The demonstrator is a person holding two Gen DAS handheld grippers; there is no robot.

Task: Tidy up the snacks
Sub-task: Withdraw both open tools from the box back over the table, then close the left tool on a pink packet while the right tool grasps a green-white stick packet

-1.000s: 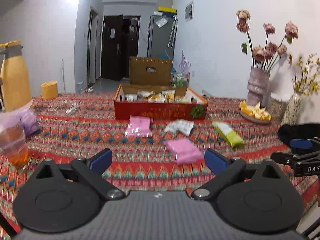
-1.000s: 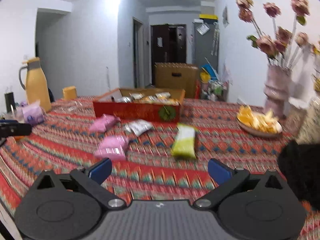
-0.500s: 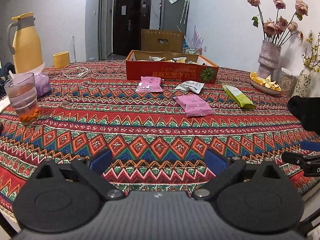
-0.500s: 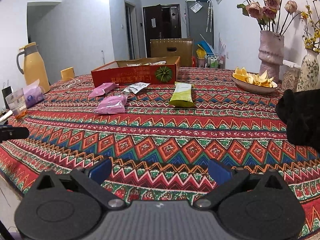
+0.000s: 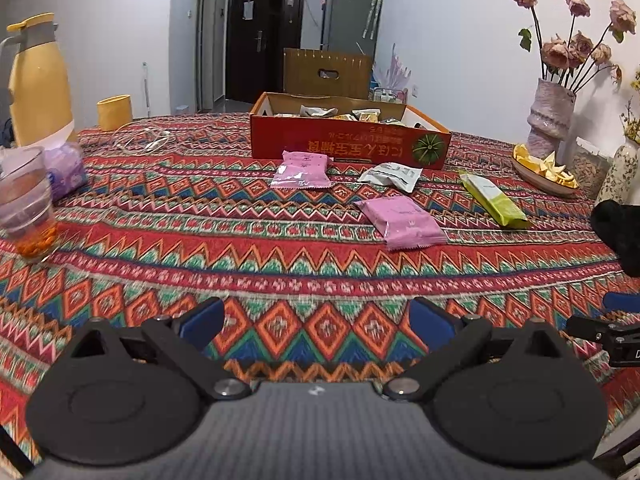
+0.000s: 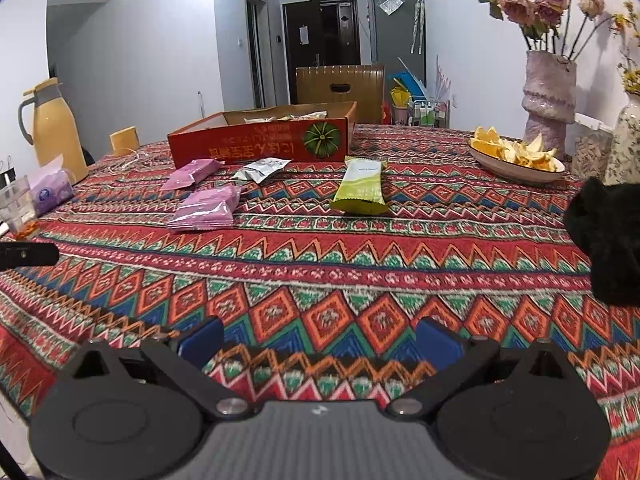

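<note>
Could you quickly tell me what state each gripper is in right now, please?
Left gripper: open, holding nothing, above the tablecloth.
Right gripper: open, holding nothing.

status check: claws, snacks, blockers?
Left claw open, empty. Right claw open, empty. Four snack packets loose on tablecloth before red box. Path clear.

Before the open red cardboard box (image 5: 348, 142) on your patterned-cloth surface (image 5: 280, 264) lie four flat snack packets: two pink foil ones (image 5: 301, 169) (image 5: 403, 222), a white one (image 5: 394, 175), and a green one (image 5: 494, 200) rightmost.
</note>
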